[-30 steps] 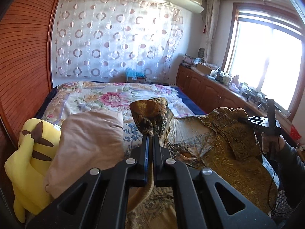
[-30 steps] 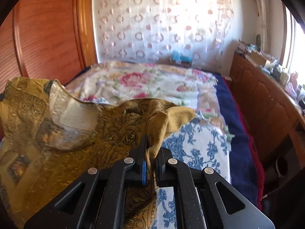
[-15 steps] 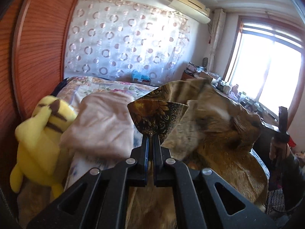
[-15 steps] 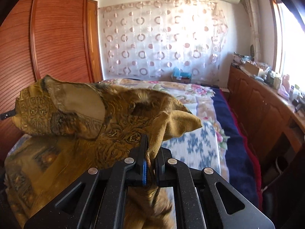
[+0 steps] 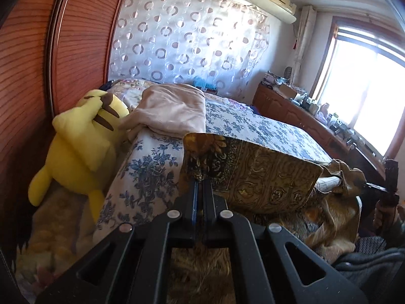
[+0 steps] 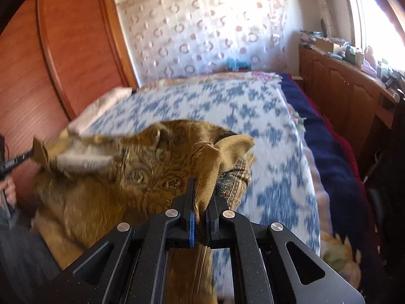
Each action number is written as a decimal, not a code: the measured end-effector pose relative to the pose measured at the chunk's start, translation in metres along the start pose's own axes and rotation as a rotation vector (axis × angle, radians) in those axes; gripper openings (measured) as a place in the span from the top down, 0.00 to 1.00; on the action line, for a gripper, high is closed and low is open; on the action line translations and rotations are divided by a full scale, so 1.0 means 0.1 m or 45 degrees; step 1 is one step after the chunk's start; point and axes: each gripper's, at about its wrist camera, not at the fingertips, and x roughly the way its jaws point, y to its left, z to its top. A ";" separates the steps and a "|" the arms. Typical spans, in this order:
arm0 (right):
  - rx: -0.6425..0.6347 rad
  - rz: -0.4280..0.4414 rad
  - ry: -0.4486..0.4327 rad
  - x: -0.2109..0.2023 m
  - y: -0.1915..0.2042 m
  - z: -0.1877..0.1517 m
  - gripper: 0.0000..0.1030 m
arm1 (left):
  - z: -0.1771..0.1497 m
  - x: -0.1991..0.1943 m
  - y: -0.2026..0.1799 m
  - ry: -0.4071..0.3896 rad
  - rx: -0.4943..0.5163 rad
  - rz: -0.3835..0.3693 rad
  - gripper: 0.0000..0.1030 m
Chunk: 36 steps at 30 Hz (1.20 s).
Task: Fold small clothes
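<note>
A gold-brown patterned garment is stretched between both grippers above the near edge of the bed. My left gripper is shut on one corner of it. My right gripper is shut on another corner, a tan flap sticking up past the fingers. The garment sags to the left in the right wrist view, which is blurred. The right gripper also shows at the far right of the left wrist view, and the left gripper at the far left of the right wrist view.
The bed has a blue-and-white floral cover. A yellow plush toy and a folded beige blanket lie at its left, against a wooden wardrobe. A wooden cabinet with clutter runs under the window on the right.
Both grippers have come down and back towards the near edge of the bed, with the garment held. The garment now hangs lower, stretched between them.
</note>
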 end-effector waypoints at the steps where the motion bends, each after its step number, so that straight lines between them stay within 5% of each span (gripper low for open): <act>1: -0.013 0.003 0.006 -0.04 0.02 -0.02 0.97 | -0.01 -0.03 0.01 -0.001 0.004 0.003 1.00; 8: -0.074 -0.025 0.034 -0.06 0.08 -0.11 0.97 | -0.07 -0.01 0.07 0.054 0.059 0.106 0.95; 16: -0.104 -0.091 0.015 -0.15 0.09 -0.06 0.86 | 0.08 -0.17 0.14 -0.001 0.097 0.149 0.74; 24: -0.097 -0.165 -0.140 -0.43 -0.05 0.27 0.51 | 0.36 0.06 0.01 0.049 0.168 0.107 0.62; 27: -0.109 -0.162 -0.159 -0.33 -0.09 0.42 0.41 | 0.49 0.25 -0.09 0.081 0.218 0.092 0.61; 36: -0.039 -0.086 -0.043 0.39 -0.28 0.68 0.40 | 0.75 0.73 -0.14 0.182 0.228 0.060 0.61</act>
